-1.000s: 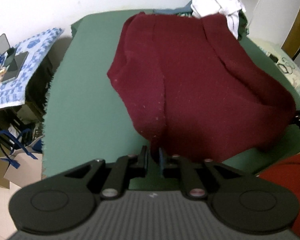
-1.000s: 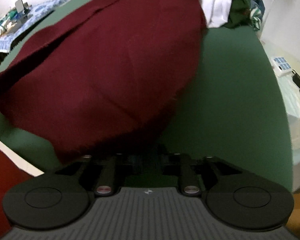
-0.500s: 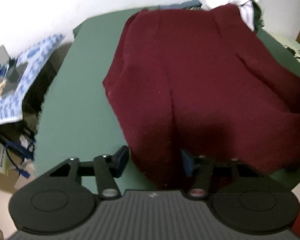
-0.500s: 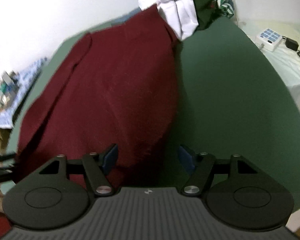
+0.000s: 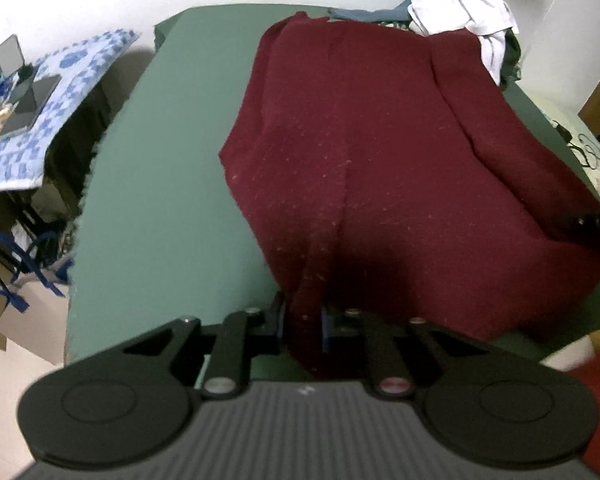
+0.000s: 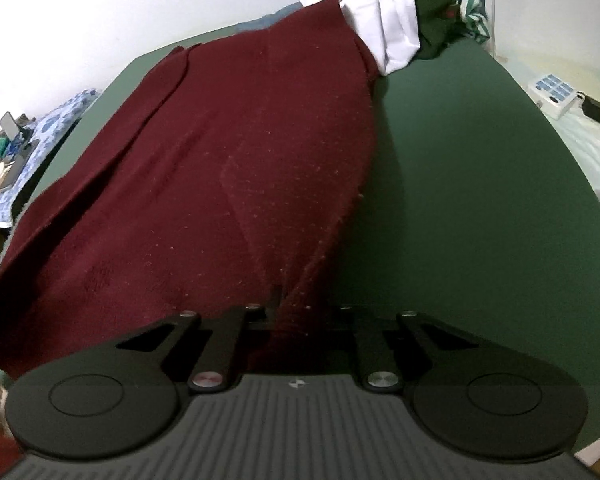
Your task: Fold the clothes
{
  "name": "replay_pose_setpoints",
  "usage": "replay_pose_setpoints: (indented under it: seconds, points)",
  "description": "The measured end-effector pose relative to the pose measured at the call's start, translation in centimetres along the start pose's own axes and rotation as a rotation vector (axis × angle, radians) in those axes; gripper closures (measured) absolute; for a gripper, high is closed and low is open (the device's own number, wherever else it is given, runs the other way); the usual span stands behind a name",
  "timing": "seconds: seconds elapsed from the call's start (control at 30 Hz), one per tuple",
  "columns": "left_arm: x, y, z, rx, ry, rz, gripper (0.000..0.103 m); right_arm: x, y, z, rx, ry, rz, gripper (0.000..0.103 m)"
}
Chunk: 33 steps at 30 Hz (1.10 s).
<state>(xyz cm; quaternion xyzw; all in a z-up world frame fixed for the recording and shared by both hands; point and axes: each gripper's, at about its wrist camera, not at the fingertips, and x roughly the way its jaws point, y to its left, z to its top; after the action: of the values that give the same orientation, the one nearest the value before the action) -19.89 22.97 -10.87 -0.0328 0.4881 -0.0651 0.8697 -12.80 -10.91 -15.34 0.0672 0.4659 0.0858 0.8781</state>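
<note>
I have the left hand-held gripper and the right hand-held gripper, jaws just closed, each pinching a near corner of the maroon cloth, which fills mid-frame on the green counter. I judge the fold is starting; next, lift both corners evenly toward the top of the frame.
</note>
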Motion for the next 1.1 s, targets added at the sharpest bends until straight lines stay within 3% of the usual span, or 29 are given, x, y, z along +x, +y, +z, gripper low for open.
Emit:
replay_pose_setpoints:
  seconds: [0.17,0.33,0.4,0.53,0.57,0.6,0.63,0.7,0.73,0.83,0.93,1.0,1.1]
  points:
    - [-1.3,0.7,-0.9,-0.023,0.027,-0.01,0.091,-0.9,-0.8,-0.2,-0.013,0.06,0.009,0.093]
    - [-0.5,0.0,-1.7,0.035,0.074,-0.022,0.091,-1.4,-1.7,-0.5,-0.059,0.092,-0.094,0.093]
    - [0.3,0.1,-1.7,0.043,0.098,-0.025,0.091,-0.6,-2.2,-0.7,-0.069,0.142,-0.129,0.093]
    - [0.2,1.2,-1.7,0.047,0.111,-0.054,0.085,-0.7,-1.3,-1.6,-0.155,0.169,-0.14,0.092]
    - [-0.3,1.5,-1.5,0.061,0.102,-0.067,0.078,-1.0,-1.1,-1.4,-0.172,0.161,-0.139,0.09]
    - [-0.7,1.7,-1.4,0.074,0.093,-0.079,0.074,-1.3,-1.0,-1.0,-0.179,0.142,-0.139,0.081]
    - [-1.3,2.0,-1.3,0.088,0.083,-0.09,0.069,-1.7,-1.2,-0.3,-0.166,0.103,-0.142,0.063]
    - [-2.7,2.8,-0.7,0.117,0.048,-0.094,0.051,-2.6,-1.6,1.1,-0.134,0.025,-0.143,0.038]
    - [-3.4,3.1,-0.1,0.124,0.016,-0.086,0.05,-2.9,-2.2,2.0,-0.104,-0.011,-0.128,0.035]
    - [-3.9,2.8,2.0,0.117,-0.072,-0.059,0.05,-2.6,-3.7,4.6,-0.022,-0.069,-0.098,0.036]
    - [-3.0,1.0,3.8,0.124,-0.146,-0.046,0.042,-1.0,-4.4,6.9,0.019,-0.119,-0.086,0.038]
    - [-0.9,-0.9,4.8,0.154,-0.162,-0.027,0.04,0.6,-4.3,8.6,-0.013,-0.155,-0.1,0.04]
    - [3.2,-4.1,6.3,0.216,-0.171,0.053,0.044,3.8,-3.2,11.3,-0.094,-0.186,-0.112,0.045]
